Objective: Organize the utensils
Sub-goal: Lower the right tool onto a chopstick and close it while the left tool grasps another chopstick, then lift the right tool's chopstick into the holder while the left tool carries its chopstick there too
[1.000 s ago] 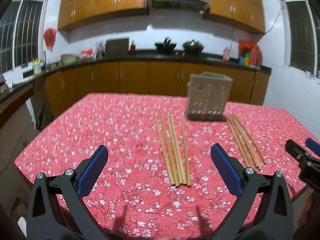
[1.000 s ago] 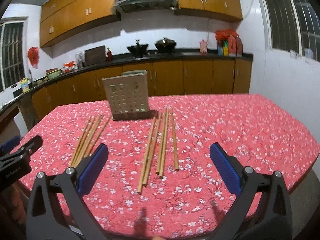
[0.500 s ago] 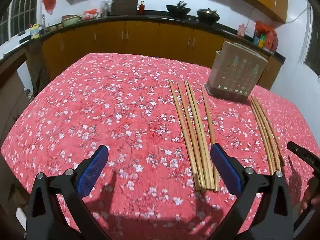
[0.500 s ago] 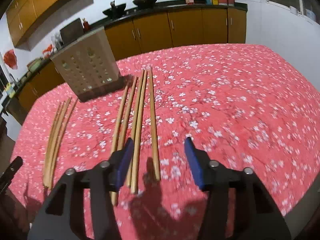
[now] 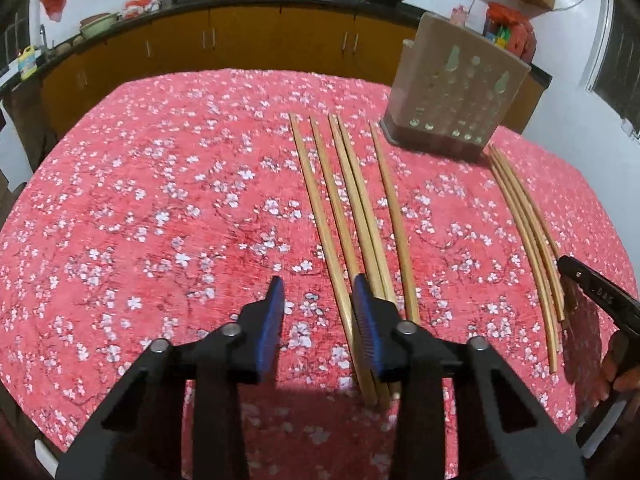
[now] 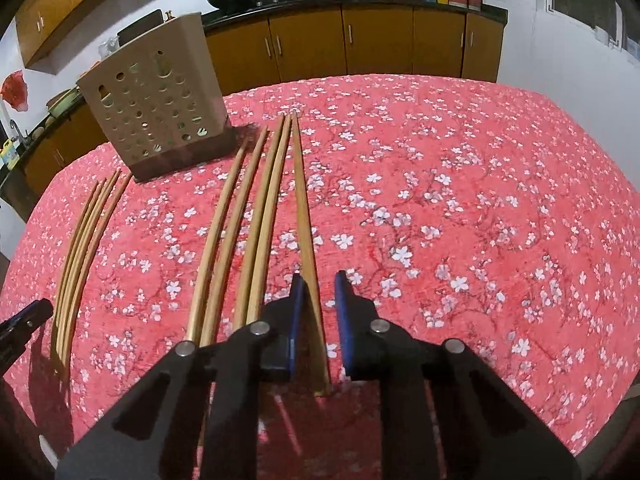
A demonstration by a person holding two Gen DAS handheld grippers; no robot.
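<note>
Bamboo chopsticks everywhere: from my left wrist cam I see a fan of five (image 5: 352, 216) running from 12 toward 6 down the middle of the bench (image 5: 140, 208), which wears a red cloth with white blossoms, and a tighter bundle (image 5: 528, 232) off at 3. Perforated beige utensil holder (image 5: 460, 96) stands upright at 1, just beyond the far tips of both groups, nothing in it that I can make out. Left claw (image 5: 318, 294) is closing, blue pads about a third apart; the leftmost chopstick (image 5: 320, 216) of the fan runs into the gap close to the right pad, but I can't see either pad pressing it, so no grip here. Other claw's black finger pokes in at 4, next to the bundle's near ends, with a bit of the person's hand (image 5: 620, 364) behind it. Right wrist cam: same holder (image 6: 156, 92) at 10, a fan of five (image 6: 256, 216) centre-left, a second bundle (image 6: 80, 248) at 9. Right claw (image 6: 320, 280) is closing too, nearly shut; the rightmost chopstick (image 6: 302, 208) lies between its pads, hugging the left pad with a sliver of cloth showing before the right one. Not clamped as far as I can tell.
</note>
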